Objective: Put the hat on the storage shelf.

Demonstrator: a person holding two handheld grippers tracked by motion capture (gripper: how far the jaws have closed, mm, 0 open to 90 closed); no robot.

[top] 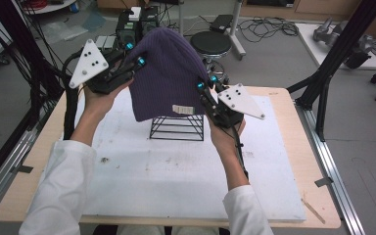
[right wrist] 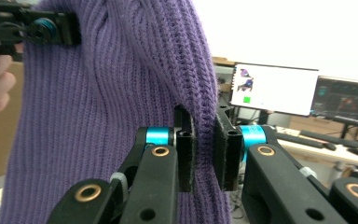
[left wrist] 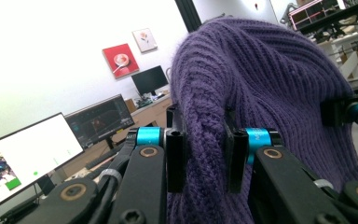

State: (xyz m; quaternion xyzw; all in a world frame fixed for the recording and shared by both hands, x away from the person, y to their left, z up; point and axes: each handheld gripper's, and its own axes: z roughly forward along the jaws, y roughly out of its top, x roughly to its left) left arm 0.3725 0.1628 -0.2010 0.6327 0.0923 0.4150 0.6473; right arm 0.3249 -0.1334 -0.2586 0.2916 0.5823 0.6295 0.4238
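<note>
Purple knit beanie (top: 169,73) held aloft at upper centre of the frame, directly above the black wire stand (top: 177,127) on the table (top: 284,147). Left claw (top: 133,54) and right claw (top: 205,83) each clamp an opposite edge, opening downward. The stand is empty.

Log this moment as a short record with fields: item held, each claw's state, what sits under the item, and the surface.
item: purple knit beanie, lifted above the table, a pale label near its hem
left claw: shut on the beanie's left edge, knit pinched between the jaws
right claw: shut on the beanie's right edge
below item: black wire stand, standing on the board; the beanie's hem hangs in front of its top
surface: white board lying on a wooden table
</note>
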